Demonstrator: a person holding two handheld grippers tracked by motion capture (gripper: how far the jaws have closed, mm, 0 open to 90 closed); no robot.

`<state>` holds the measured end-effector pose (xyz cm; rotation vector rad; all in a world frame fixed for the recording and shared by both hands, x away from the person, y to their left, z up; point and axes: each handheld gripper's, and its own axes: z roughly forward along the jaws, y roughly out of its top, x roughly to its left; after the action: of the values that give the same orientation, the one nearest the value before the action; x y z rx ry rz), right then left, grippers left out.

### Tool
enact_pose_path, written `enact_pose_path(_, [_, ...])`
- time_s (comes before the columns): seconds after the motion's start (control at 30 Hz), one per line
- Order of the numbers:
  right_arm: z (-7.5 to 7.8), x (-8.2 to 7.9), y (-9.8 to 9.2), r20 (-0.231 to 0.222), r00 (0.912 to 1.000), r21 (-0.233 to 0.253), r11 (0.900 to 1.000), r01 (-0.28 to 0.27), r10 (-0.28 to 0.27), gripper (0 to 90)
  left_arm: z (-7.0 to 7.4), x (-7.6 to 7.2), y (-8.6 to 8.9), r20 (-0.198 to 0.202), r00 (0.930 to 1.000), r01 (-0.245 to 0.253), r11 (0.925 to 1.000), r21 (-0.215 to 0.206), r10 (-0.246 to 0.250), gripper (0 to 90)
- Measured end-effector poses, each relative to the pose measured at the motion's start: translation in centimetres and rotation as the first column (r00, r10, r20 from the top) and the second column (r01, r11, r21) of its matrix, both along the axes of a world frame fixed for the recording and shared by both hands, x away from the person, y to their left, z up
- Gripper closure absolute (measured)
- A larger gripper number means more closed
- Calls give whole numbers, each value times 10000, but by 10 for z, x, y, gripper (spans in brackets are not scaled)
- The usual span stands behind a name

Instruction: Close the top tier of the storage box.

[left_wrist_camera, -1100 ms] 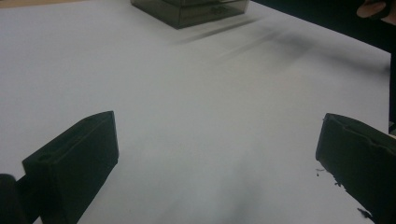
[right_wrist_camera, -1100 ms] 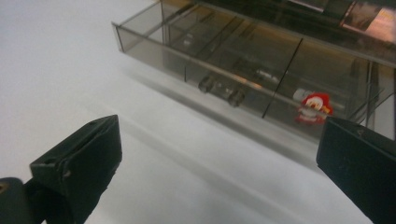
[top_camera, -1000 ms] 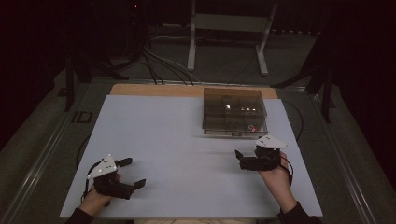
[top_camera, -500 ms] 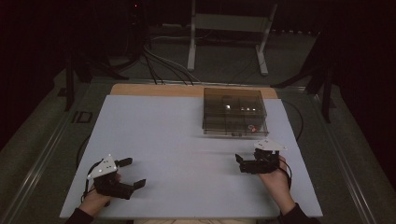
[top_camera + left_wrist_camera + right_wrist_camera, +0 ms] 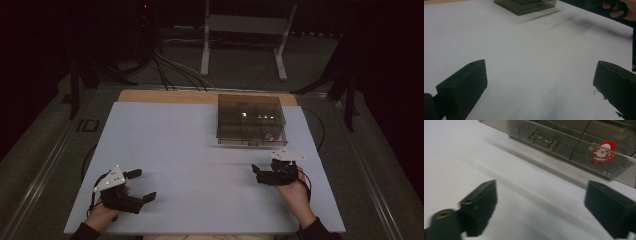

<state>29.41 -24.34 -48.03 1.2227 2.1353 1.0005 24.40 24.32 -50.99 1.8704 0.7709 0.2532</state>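
Note:
A smoky clear plastic box (image 5: 251,120) with several compartments stands at the far right of the white tabletop (image 5: 180,140). A small red Santa figure (image 5: 603,152) sits in its front right compartment, also visible from above as the Santa figure (image 5: 270,136). My right gripper (image 5: 256,175) rests on the table just in front of the box, jaws open and empty, pointing left. In the right gripper view the gripper (image 5: 540,205) faces the box front (image 5: 564,145) and its latch (image 5: 544,140). My left gripper (image 5: 142,186) stands open and empty near the front left; its own view shows the gripper (image 5: 540,85) over bare table.
A wooden strip (image 5: 165,96) runs along the table's far edge. Behind it are cables (image 5: 170,70) on the floor and a white metal stand (image 5: 245,30). The other hand (image 5: 622,11) appears at the top right of the left gripper view, and the box (image 5: 526,5) at top centre.
My right gripper has drifted a little toward the near edge, away from the box. The left gripper has barely moved.

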Motion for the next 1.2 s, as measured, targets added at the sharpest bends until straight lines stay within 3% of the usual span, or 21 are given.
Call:
enact_pose_path(0.23, [0, 1, 1, -52, 10000, -94, 10000, -10, 10, 202, 0, 0, 0, -2, 10000, -1, 10000, 2, 1, 0])
enact_pose_path(0.4, [0, 1, 4, 71, 10000, -323, 9995, 28, -25, 326, 0, 0, 0, -13, 10000, 4, 10000, -31, -4, 0])
enact_pose_path(0.63, [0, 4, 4, -16, 9997, -361, 9990, 262, -263, 419, 0, 0, 0, 4, 10000, -52, 10000, 12, 52, 0])
enact_pose_path(0.83, [-2, 5, 6, -99, 9995, -586, 9978, 301, -308, 565, 0, 0, 0, 1, 10000, -40, 10000, 13, 40, 0])
enact_pose_path(1.2, [3, 5, 8, -5, 9995, -603, 9977, 307, -308, 791, 0, 0, 0, -6, 10000, -39, 10000, -3, 39, 0])
